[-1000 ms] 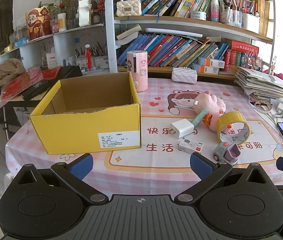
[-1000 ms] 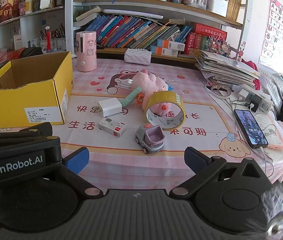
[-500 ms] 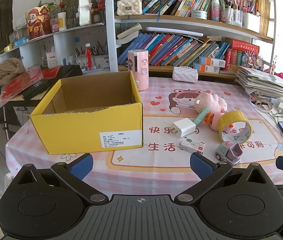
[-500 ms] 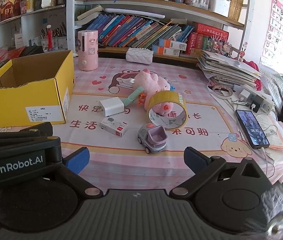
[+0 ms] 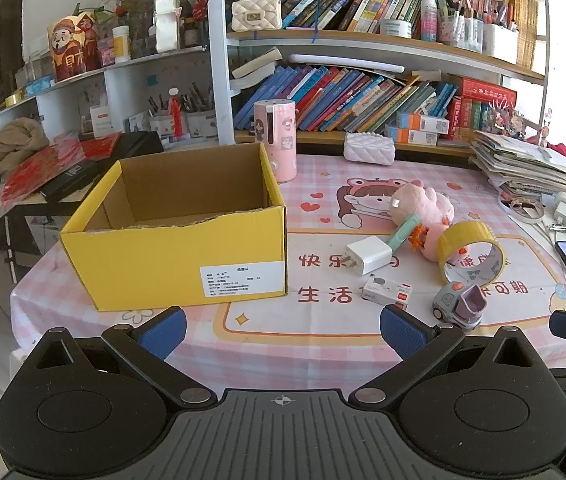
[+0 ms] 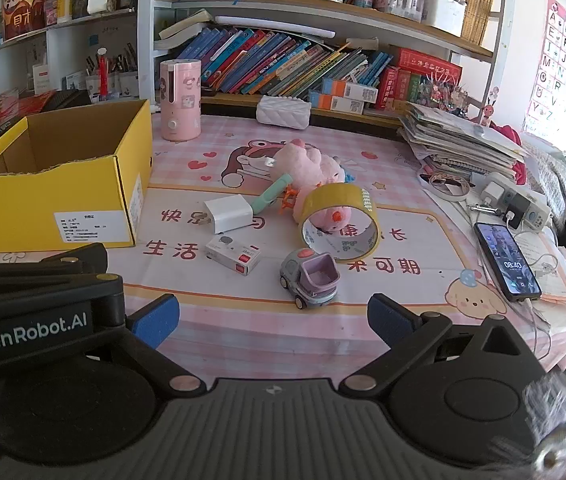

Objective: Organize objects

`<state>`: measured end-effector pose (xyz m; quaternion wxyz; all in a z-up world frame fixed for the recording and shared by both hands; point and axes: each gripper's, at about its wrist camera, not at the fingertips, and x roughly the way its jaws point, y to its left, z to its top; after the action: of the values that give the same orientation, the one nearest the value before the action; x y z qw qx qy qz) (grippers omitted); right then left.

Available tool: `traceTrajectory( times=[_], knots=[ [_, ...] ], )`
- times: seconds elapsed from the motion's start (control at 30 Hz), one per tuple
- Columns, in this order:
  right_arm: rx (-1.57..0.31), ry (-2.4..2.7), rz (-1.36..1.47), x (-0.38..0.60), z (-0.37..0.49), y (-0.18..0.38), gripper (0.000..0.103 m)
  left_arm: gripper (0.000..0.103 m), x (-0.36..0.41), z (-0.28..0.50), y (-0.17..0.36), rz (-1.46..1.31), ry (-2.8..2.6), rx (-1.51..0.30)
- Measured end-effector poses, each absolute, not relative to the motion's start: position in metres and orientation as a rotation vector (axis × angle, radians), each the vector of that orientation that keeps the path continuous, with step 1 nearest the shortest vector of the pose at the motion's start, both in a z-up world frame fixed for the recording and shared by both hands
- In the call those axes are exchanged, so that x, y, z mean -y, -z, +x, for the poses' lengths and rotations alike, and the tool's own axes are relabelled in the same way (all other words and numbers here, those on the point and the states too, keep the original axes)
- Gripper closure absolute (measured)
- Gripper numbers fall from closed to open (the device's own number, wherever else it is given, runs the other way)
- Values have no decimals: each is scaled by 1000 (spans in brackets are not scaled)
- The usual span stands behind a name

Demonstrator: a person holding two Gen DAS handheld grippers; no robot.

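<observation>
An open, empty yellow cardboard box (image 5: pixel 175 256) (image 6: pixel 59 212) stands at the table's left. To its right lie a white charger (image 5: pixel 369 258) (image 6: pixel 229 214), a mint stick (image 6: pixel 273 192), a pink plush toy (image 5: pixel 423 206) (image 6: pixel 309 166), a yellow tape roll (image 5: pixel 471 258) (image 6: pixel 341 226), a small white-and-red box (image 5: pixel 387 292) (image 6: pixel 233 255) and a grey-purple toy truck (image 5: pixel 459 306) (image 6: pixel 311 280). My left gripper (image 5: pixel 281 330) is open and empty at the near table edge, before the box. My right gripper (image 6: pixel 269 318) is open and empty, just short of the truck.
A pink cylinder appliance (image 5: pixel 275 146) and a white quilted pouch (image 5: pixel 369 152) stand at the back. A paper stack (image 6: pixel 463 144), a power strip (image 6: pixel 519 204) and a phone (image 6: pixel 509 262) on a cable lie at the right. Bookshelves (image 5: pixel 363 92) rise behind the table.
Both grippers have edged forward towards the table; the objects look slightly closer. Nothing on the table has moved, and both grippers stay open.
</observation>
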<state>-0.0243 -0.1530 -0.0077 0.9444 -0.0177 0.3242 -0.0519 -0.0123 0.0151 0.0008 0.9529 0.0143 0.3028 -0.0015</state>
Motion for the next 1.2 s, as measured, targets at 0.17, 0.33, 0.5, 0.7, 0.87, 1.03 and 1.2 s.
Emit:
traceTrajectory(
  times=[0.17, 0.33, 0.5, 0.7, 0.87, 1.03, 1.2],
  knots=[
    [-672, 105, -40, 152, -23, 10, 1, 0, -17, -8, 0, 35, 11, -621],
    [-670, 101, -39, 152, -24, 10, 1, 0, -17, -9, 1, 42, 10, -614],
    [-670, 108, -38, 154, -24, 9, 1, 0, -17, -9, 1, 42, 10, -614],
    [-673, 108, -30, 156, -24, 10, 1, 0, -17, -9, 1, 41, 15, -617],
    [-674, 104, -26, 157, -25, 10, 1, 0, -15, -10, 1, 43, 22, -615],
    [-667, 103, -22, 159, -26, 10, 1, 0, -15, -9, 1, 44, 17, -616],
    [-653, 121, -8, 166, -28, 10, 2, 0, -16, -8, 2, 36, 5, -616]
  ],
)
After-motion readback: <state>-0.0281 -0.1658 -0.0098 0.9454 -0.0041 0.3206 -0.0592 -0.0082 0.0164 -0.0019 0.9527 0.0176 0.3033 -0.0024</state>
